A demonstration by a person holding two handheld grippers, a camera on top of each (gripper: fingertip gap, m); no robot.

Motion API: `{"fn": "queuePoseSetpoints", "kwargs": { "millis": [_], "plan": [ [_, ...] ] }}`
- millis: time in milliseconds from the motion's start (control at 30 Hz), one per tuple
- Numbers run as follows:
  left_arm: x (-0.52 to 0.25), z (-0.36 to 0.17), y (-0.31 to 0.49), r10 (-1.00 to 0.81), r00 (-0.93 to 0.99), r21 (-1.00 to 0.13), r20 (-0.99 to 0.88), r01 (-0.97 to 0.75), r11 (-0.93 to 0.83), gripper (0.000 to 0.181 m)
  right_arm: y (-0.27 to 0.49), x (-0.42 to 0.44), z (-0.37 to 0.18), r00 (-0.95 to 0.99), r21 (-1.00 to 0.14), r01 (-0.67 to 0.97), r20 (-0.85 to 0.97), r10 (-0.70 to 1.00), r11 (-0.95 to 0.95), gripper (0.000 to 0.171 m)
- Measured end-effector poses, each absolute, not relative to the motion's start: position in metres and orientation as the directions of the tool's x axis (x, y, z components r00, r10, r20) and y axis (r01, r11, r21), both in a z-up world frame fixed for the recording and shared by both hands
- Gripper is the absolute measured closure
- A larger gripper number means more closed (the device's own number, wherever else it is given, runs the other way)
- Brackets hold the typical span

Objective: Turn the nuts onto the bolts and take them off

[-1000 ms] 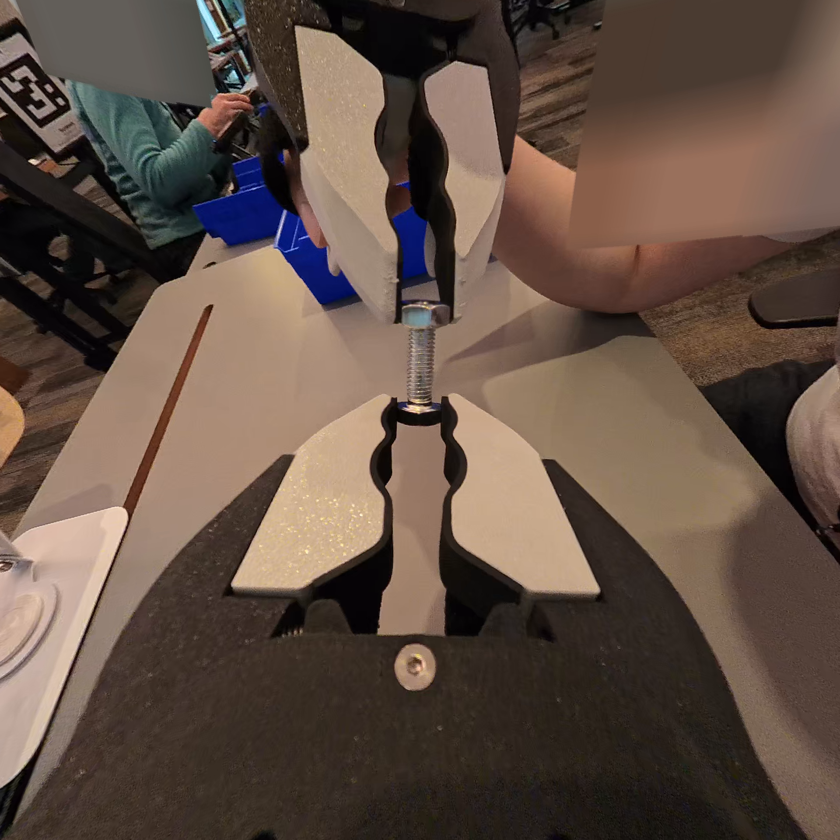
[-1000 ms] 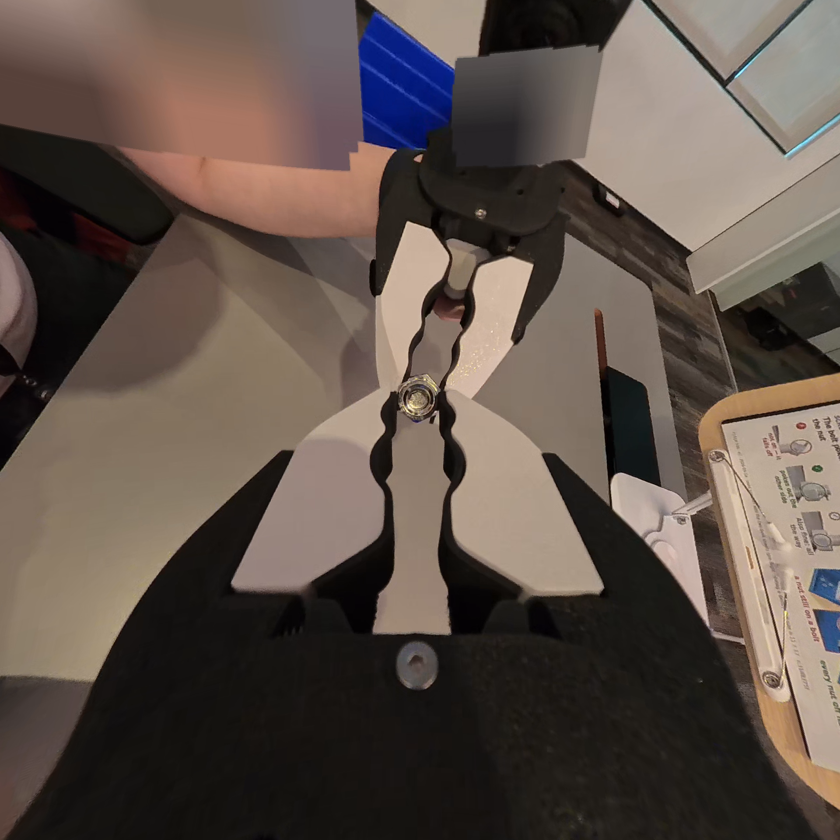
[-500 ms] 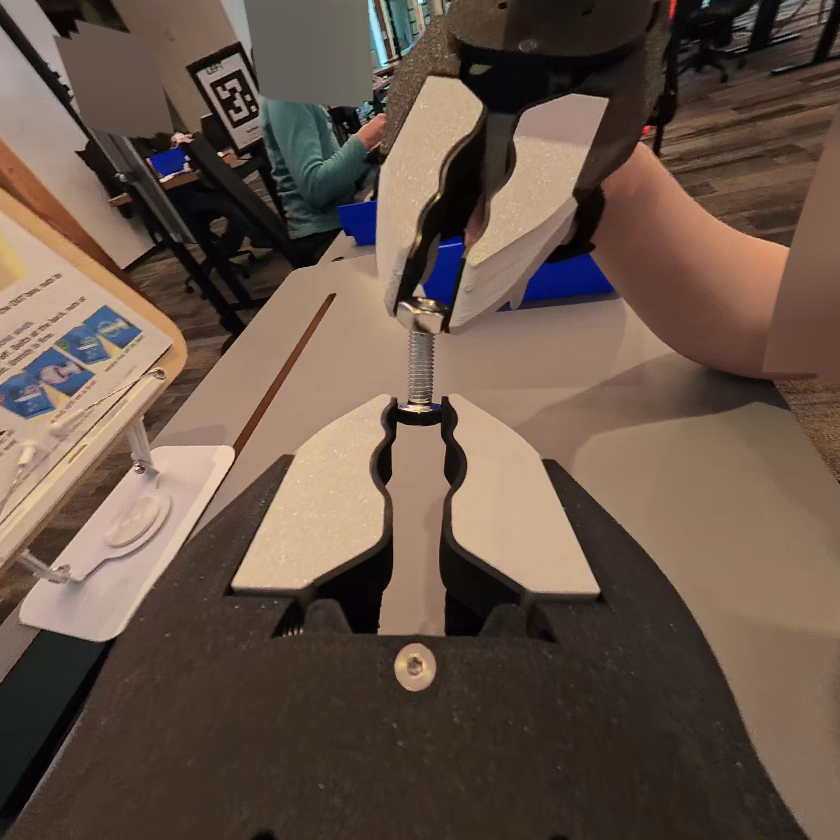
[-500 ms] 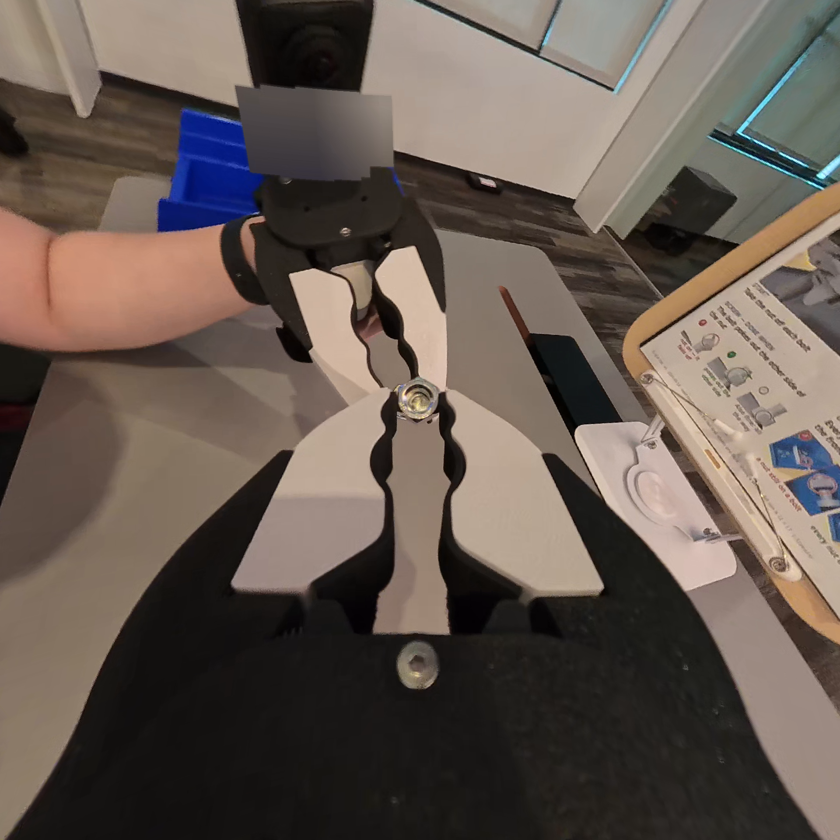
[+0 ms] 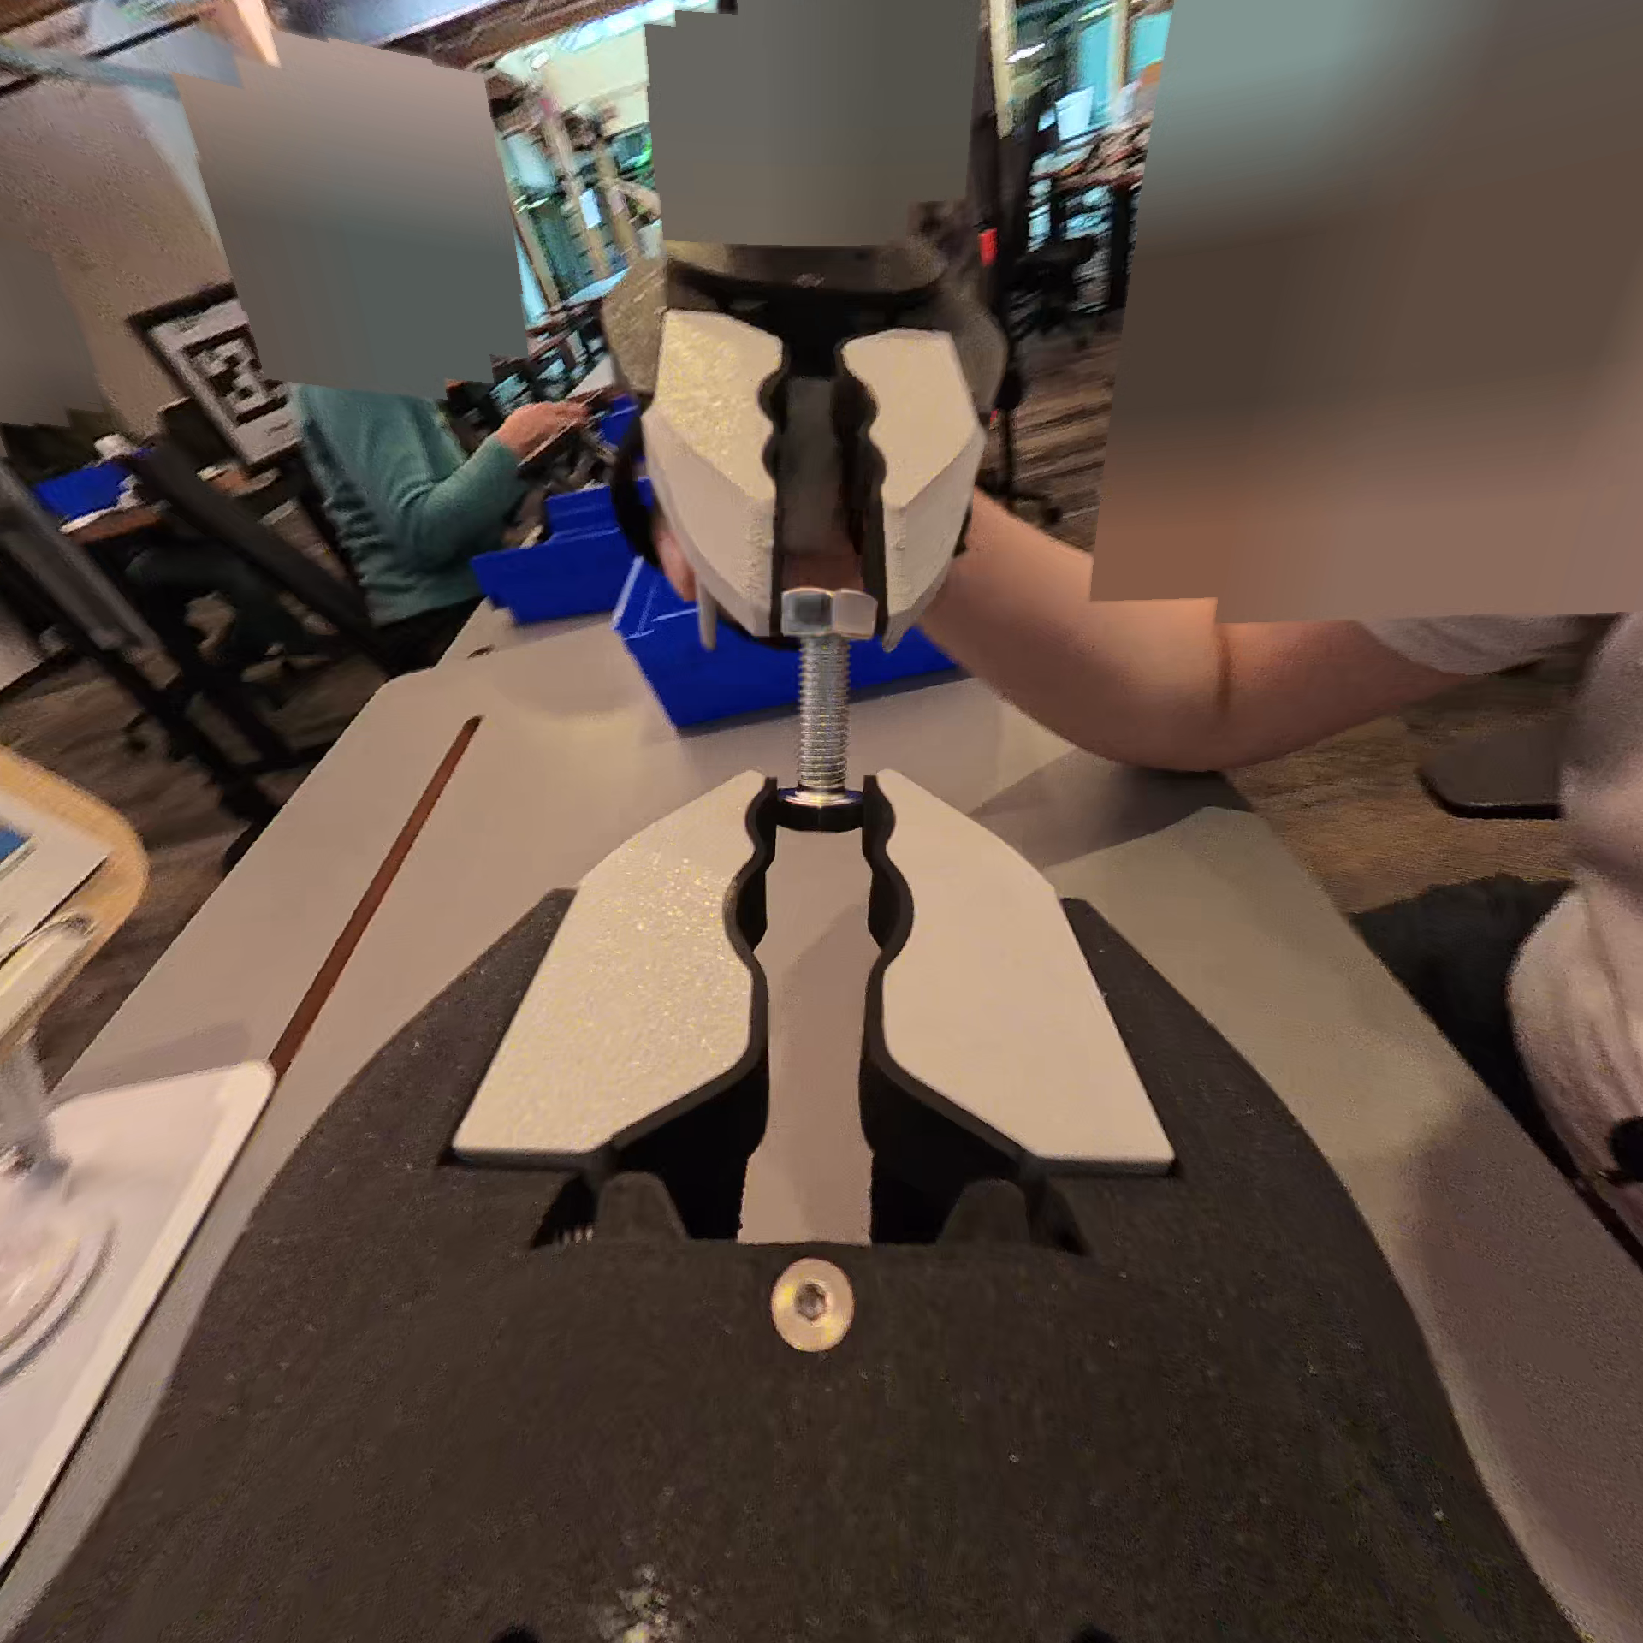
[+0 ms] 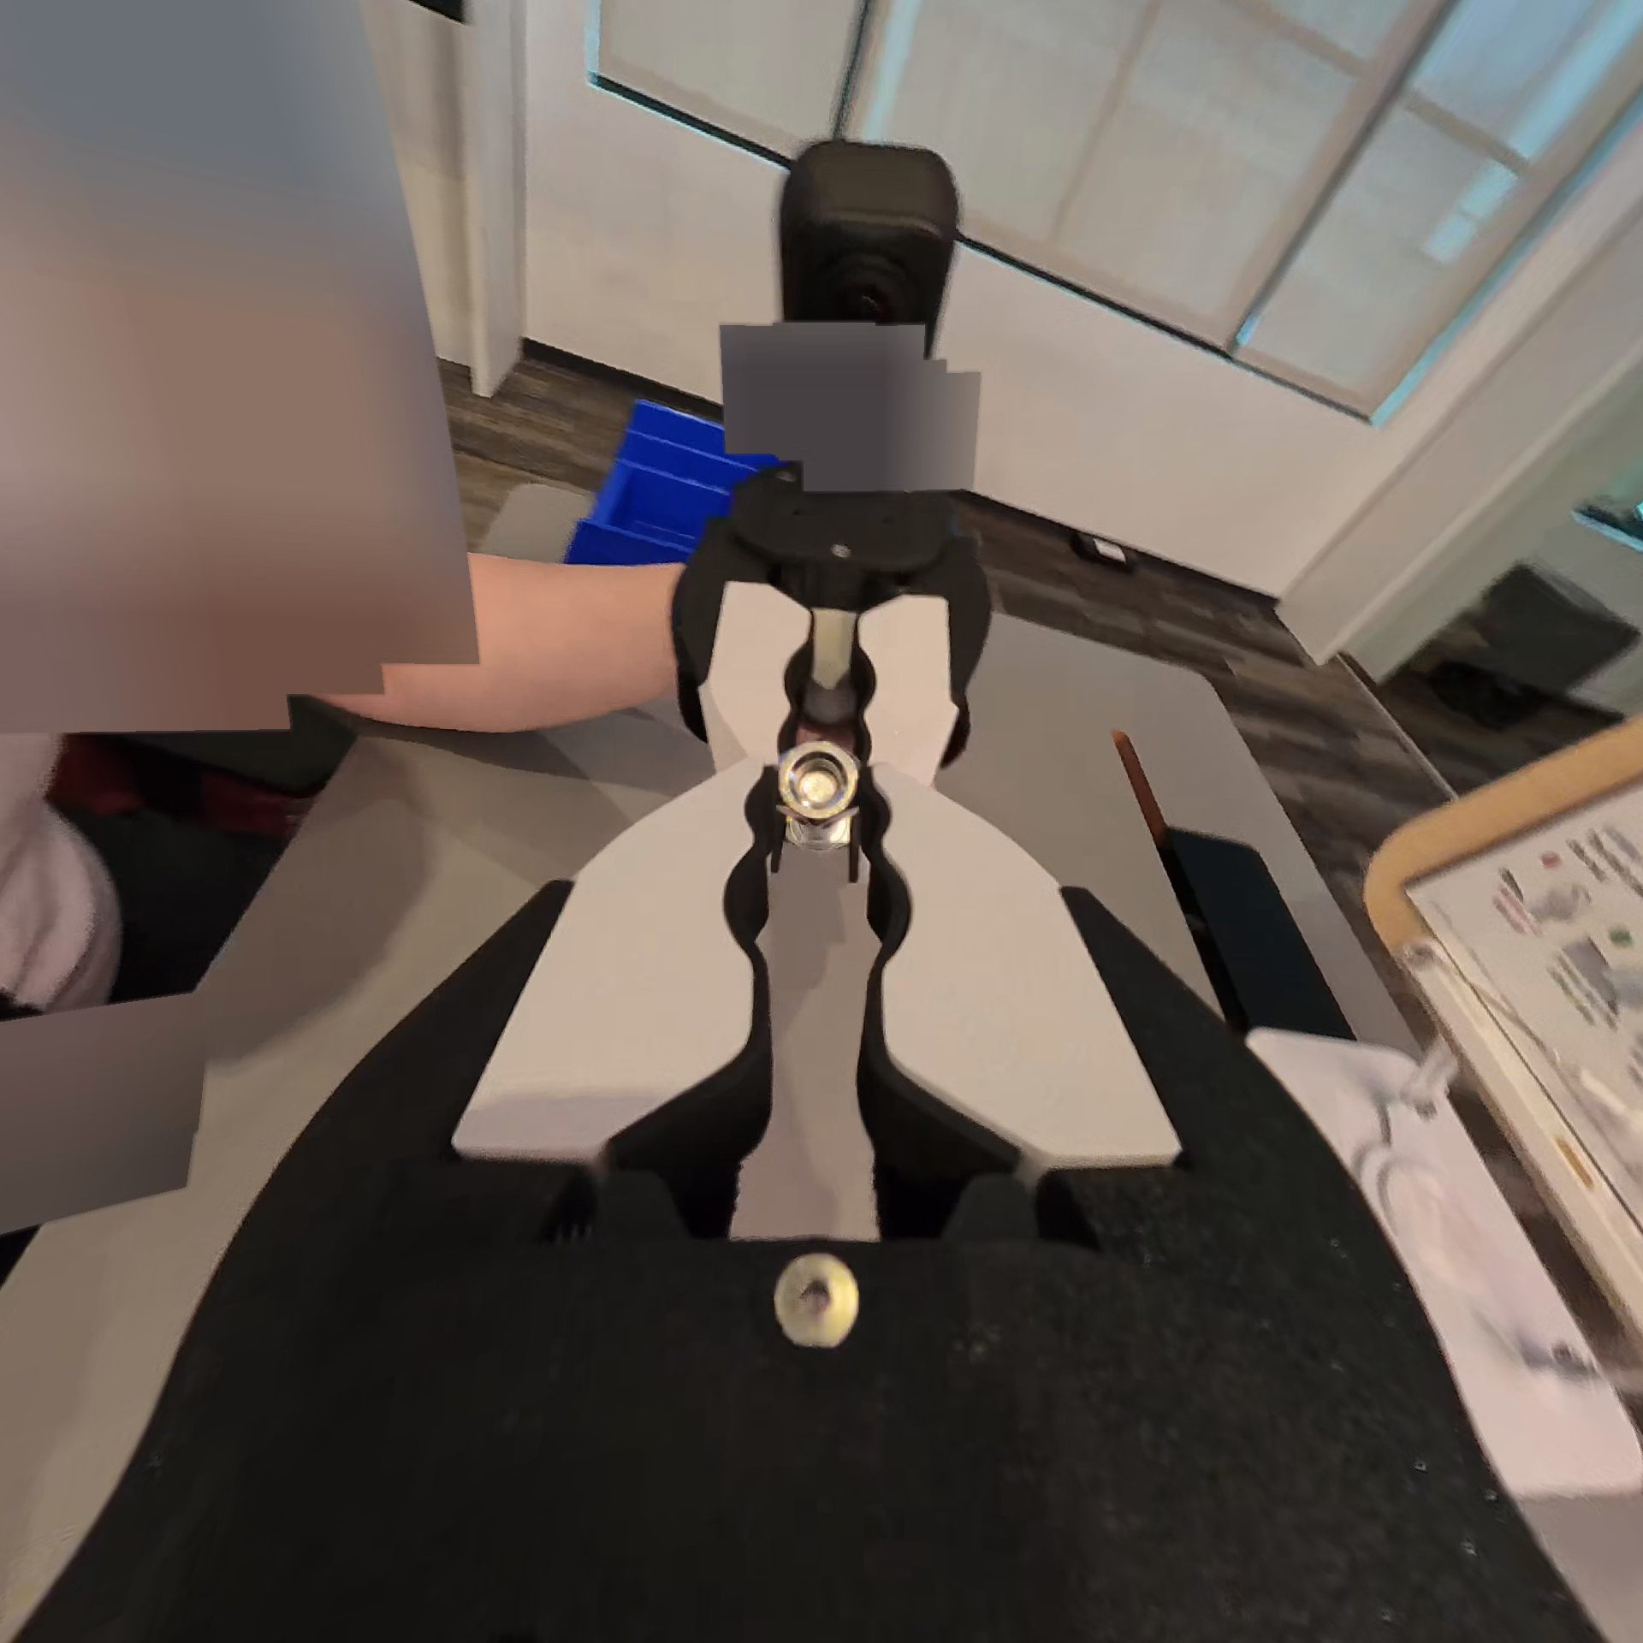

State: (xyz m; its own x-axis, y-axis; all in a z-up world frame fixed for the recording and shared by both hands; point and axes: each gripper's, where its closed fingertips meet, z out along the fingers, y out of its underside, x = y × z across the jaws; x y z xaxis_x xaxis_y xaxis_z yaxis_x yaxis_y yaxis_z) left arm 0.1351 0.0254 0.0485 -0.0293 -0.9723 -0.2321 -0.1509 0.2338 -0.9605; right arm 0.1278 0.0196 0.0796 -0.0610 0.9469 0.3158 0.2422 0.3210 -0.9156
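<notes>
Grey and flat, the tabletop (image 5: 533, 800) runs under both your tools, with a narrow brown slot (image 5: 382, 880) at 10 o'clock in the left wrist view and open blue plastic bins (image 5: 711, 685) at its far edge near 12 o'clock. Your left gripper (image 5: 816, 796) is clamped at its fingertips on a thin dark hex piece (image 5: 816, 807) at the near end of a silver threaded bolt shaft (image 5: 822, 711). The shaft stands off the table and points away toward 12 o'clock. Your right gripper (image 5: 831, 613) faces yours from that side and is pinched on the bright silver hex piece (image 5: 827, 613) at the shaft's far end; your bare forearm (image 5: 1111, 676) trails off to 3 o'clock. Which of the two hex pieces is the nut and which the bolt's head cannot be told. In the right wrist view the bolt is seen end-on between the two sets of tips. A wood-framed instruction board (image 6: 1511, 933) sits at 3 o'clock there, on a white plastic base plate (image 5: 133, 1200). A person in a teal top (image 5: 400, 498) sits at another table at 10 o'clock.
</notes>
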Motion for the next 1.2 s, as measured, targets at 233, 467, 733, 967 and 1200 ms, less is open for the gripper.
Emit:
{"fn": "queuePoseSetpoints", "kwargs": {
  "millis": [233, 467, 733, 967, 1200],
  "plan": [
    [0.139, 0.042, -0.002, -0.958, -0.180, -0.956, -0.222, -0.154, 0.250, 0.163, -0.008, 0.128, 0.075, -0.183, -0.888, 0.255, 0.344, 0.921, 0.382, 0.154],
    [0.133, 0.056, 0.019, -0.968, -0.042, -0.959, -0.246, -0.133, 0.249, 0.163, 0.013, 0.125, 0.086, -0.009, -0.903, 0.294, 0.326, 0.945, 0.314, 0.154],
    [0.125, 0.077, 0.040, -0.950, 0.142, -0.958, -0.279, -0.111, 0.265, 0.163, 0.033, 0.117, 0.107, 0.174, -0.960, 0.201, 0.230, 0.957, 0.194, 0.155],
    [0.122, 0.087, 0.055, -0.879, 0.309, -0.929, -0.363, -0.187, 0.318, 0.163, 0.045, 0.114, 0.119, 0.327, -0.982, 0.126, 0.173, 0.929, 0.138, 0.154],
    [0.123, 0.092, 0.061, -0.835, 0.394, -0.920, -0.384, -0.242, 0.308, 0.163, 0.049, 0.114, 0.126, 0.426, -0.984, 0.082, 0.178, 0.887, 0.159, 0.154]
  ]
}}
